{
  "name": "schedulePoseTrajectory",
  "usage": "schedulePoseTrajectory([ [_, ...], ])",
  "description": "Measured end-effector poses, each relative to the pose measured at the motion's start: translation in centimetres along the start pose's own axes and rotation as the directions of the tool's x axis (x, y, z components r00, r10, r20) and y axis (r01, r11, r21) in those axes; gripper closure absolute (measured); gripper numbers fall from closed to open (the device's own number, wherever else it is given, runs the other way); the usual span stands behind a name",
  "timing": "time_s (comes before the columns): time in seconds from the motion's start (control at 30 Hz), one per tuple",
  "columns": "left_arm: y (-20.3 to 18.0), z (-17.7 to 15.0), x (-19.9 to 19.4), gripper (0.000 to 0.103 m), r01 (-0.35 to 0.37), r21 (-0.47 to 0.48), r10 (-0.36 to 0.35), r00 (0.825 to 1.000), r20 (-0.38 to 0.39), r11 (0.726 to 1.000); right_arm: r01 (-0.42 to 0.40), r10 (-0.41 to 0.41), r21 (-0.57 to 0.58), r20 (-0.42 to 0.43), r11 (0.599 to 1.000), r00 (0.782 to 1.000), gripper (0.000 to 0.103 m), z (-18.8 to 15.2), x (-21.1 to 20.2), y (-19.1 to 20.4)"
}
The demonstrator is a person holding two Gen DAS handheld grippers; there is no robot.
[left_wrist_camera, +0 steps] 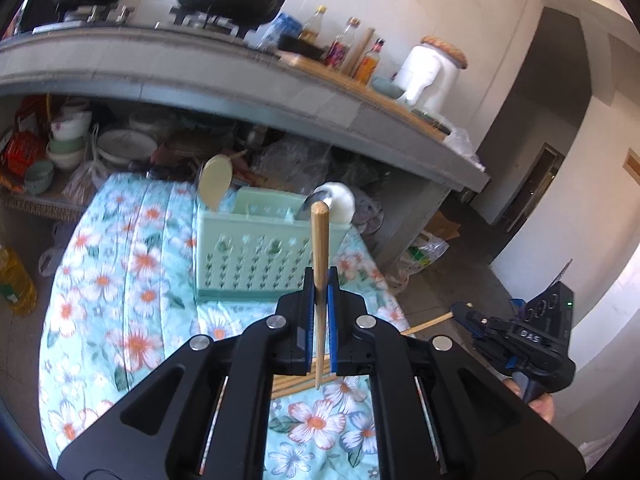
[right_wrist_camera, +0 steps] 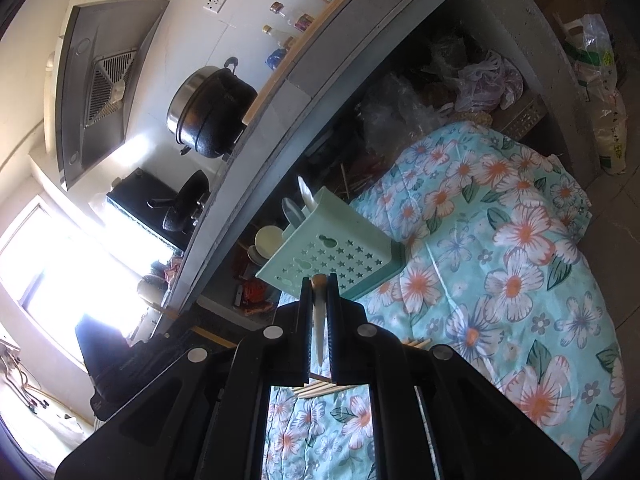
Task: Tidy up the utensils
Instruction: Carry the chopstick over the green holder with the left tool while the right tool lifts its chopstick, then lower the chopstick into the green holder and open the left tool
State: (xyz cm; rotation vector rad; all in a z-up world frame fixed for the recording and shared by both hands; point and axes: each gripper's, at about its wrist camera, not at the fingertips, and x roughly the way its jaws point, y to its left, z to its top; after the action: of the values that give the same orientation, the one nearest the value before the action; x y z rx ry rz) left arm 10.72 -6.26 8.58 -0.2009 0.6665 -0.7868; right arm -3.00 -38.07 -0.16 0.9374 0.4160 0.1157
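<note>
Cluttered kitchen; our floral quilted worktop (left_wrist_camera: 120,280) sits below a grey concrete counter (left_wrist_camera: 200,76). On it, a mint perforated plastic caddy (left_wrist_camera: 260,256), upright to take utensils. Left hand-held gripper (left_wrist_camera: 320,280) clamps a round bamboo chopstick (left_wrist_camera: 320,248), near-vertical for dropping in. Right hand-held gripper (right_wrist_camera: 319,284) pinches a slim white handle (right_wrist_camera: 319,320). Loose chopsticks (right_wrist_camera: 320,390) lie beneath.

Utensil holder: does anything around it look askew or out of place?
The green holder stands upright with spoons inside. Loose chopsticks lie scattered flat on the floral cloth beneath the grippers, not yet stowed.
</note>
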Motion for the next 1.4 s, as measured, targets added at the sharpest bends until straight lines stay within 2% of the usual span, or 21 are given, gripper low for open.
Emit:
schedulePoseTrajectory([
  [0.17, -0.7, 3.3, -2.4, 0.099, 0.018, 0.036, -0.022, 0.994, 0.111, 0.999, 0.001, -0.001, -0.015, 0.017, 1.000, 1.000, 0.096, 1.8, -0.6, 0.3],
  [0.3, -0.9, 6.6, -3.3, 0.099, -0.007, 0.068, -0.008, 0.977, 0.215, 0.998, -0.014, 0.015, -0.029, 0.022, 0.999, 1.000, 0.096, 3.2, -0.9, 1.1],
  [0.53, -0.5, 11.4, -1.0, 0.099, -0.113, 0.111, 0.069, 0.939, 0.337, 0.987, -0.032, 0.039, -0.083, 0.083, 0.996, 0.996, 0.096, 4.1, -3.0, 3.7],
  [0.73, 1.2, 12.7, 4.7, 0.099, -0.172, 0.100, 0.134, 0.942, 0.307, 0.980, -0.028, 0.043, -0.132, 0.114, 0.991, 0.993, 0.096, 4.7, -4.3, 5.6],
  [0.87, 2.3, 11.6, 8.6, 0.099, -0.187, 0.098, 0.160, 0.960, 0.230, 0.977, -0.018, 0.038, -0.161, 0.128, 0.987, 0.991, 0.096, 5.0, -4.9, 6.7],
  [1.0, 3.7, 9.8, 10.8, 0.098, -0.180, 0.068, 0.167, 0.972, 0.164, 0.981, -0.008, 0.035, -0.195, 0.136, 0.981, 0.990, 0.096, 5.6, -4.9, 7.9],
  [1.07, 4.5, 9.1, 11.2, 0.093, -0.181, 0.044, 0.173, 0.975, 0.139, 0.983, -0.009, 0.039, -0.209, 0.139, 0.978, 0.990, 0.096, 6.0, -4.8, 8.6],
  [1.13, 5.0, 8.6, 10.8, 0.075, -0.176, 0.018, 0.172, 0.976, 0.132, 0.984, -0.011, 0.045, -0.228, 0.143, 0.974, 0.989, 0.096, 6.5, -4.7, 9.4],
  [1.17, 5.2, 8.4, 10.3, 0.072, -0.172, 0.005, 0.169, 0.975, 0.144, 0.985, -0.010, 0.048, -0.243, 0.150, 0.970, 0.988, 0.096, 6.9, -4.6, 10.0],
  [1.3, 5.3, 8.0, 8.1, 0.048, -0.202, 0.004, 0.198, 0.962, 0.190, 0.979, -0.010, 0.064, -0.297, 0.172, 0.955, 0.983, 0.096, 8.2, -4.2, 12.3],
  [1.4, 5.7, 7.3, 5.7, 0.038, -0.224, -0.018, 0.222, 0.949, 0.223, 0.974, 0.006, 0.063, -0.342, 0.190, 0.940, 0.980, 0.096, 9.0, -3.1, 14.1],
])
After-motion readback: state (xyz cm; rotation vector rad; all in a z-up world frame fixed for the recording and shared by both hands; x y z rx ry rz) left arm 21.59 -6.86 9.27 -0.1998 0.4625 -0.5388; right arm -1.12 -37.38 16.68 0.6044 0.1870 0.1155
